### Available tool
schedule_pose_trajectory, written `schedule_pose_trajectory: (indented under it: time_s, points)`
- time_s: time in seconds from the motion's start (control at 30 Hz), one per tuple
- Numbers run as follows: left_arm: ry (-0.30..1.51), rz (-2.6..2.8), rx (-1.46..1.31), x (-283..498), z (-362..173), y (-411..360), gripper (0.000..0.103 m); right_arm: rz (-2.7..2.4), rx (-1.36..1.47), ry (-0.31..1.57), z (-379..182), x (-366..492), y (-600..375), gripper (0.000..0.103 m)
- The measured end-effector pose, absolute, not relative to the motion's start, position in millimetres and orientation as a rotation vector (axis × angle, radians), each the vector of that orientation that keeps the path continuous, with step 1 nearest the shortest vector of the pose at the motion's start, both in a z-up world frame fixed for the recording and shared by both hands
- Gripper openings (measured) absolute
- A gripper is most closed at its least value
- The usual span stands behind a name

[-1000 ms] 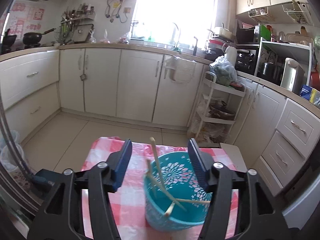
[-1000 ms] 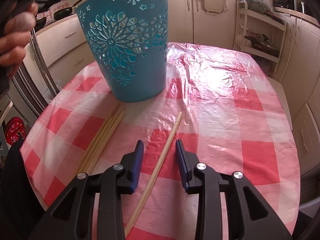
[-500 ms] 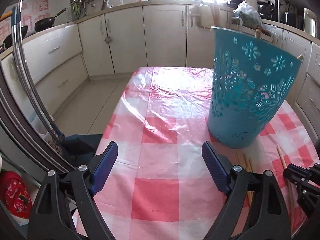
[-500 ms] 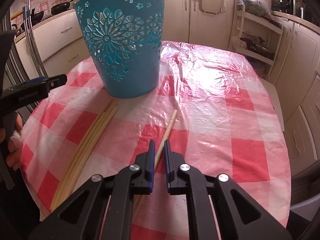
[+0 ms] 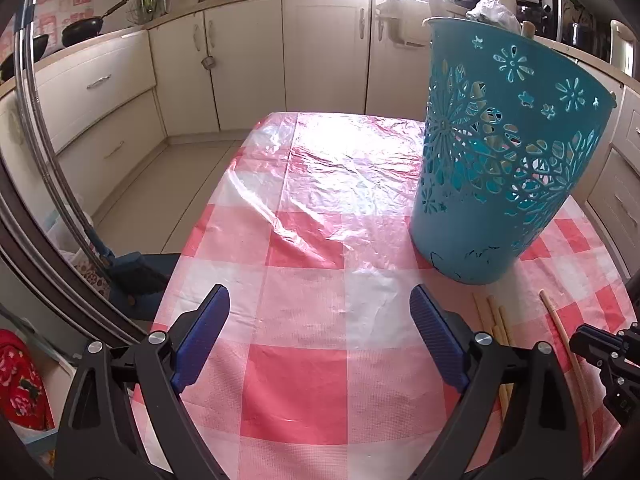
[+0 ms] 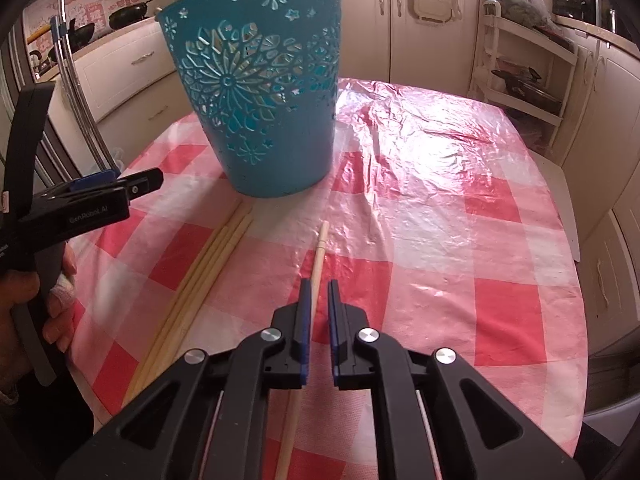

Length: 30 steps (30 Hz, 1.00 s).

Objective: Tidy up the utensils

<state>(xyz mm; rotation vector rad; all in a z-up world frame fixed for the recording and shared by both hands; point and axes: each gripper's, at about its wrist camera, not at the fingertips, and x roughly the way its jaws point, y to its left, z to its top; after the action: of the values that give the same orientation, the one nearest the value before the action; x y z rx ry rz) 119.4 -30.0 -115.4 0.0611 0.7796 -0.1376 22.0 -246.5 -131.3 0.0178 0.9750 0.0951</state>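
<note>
- Presently, the right gripper (image 6: 318, 292) is clamping a single chopstick (image 6: 320, 248), its blue pads pressing the shaft from both sides while it is pointing down at the tablecloth (image 6: 440, 240).
- That chopstick is lying flat on the cloth, running from under the gripper body forward, with its far tip ending short of the teal basket (image 6: 264, 92).
- Just left of it, a bundle of loose chopsticks (image 6: 204, 276) is lying side by side, its far end almost reaching the basket's base.
- Only the right wrist view is showing the person's hand (image 6: 36, 300) gripping the left tool's handle, with a bandaged fingertip, at the table's left edge.
- The left gripper (image 5: 320, 312) is still opening, jaws standing wide, with nothing between them but bare checked cloth.
- Only the left wrist view is showing stick ends standing up above the basket (image 5: 508, 152) rim, and pale shapes behind its cut-outs.
- From that view the basket is sitting ahead and to the right of the jaws, and the loose chopsticks (image 5: 494, 316) are lying just beyond the right jaw, with the held chopstick (image 5: 560, 328) and the right tool's tip at the frame's right edge.
</note>
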Motion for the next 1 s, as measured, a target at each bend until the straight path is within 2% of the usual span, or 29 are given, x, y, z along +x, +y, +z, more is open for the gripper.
schedule_pose_trajectory:
  time_s: [0.13, 0.3, 0.63, 1.0]
  points:
    - [0.782, -0.142, 0.074, 119.9, -115.1, -32.8, 0.088, 0.086, -0.076, 0.963, -134.2, 19.2, -235.4, 0.011]
    - [0.792, -0.143, 0.069, 121.0, -116.4, -33.9, 0.088, 0.103, 0.040, 0.955, -131.0, 16.5, -250.4, 0.006]
    - [0.809, -0.144, 0.047, 124.9, -117.9, -29.4, 0.088, 0.251, 0.322, 0.825, -86.1, 9.4, -273.0, 0.006]
    - [0.809, -0.143, 0.057, 124.6, -118.1, -29.7, 0.088, 0.390, 0.469, 0.607, -6.7, 13.1, -278.5, 0.006]
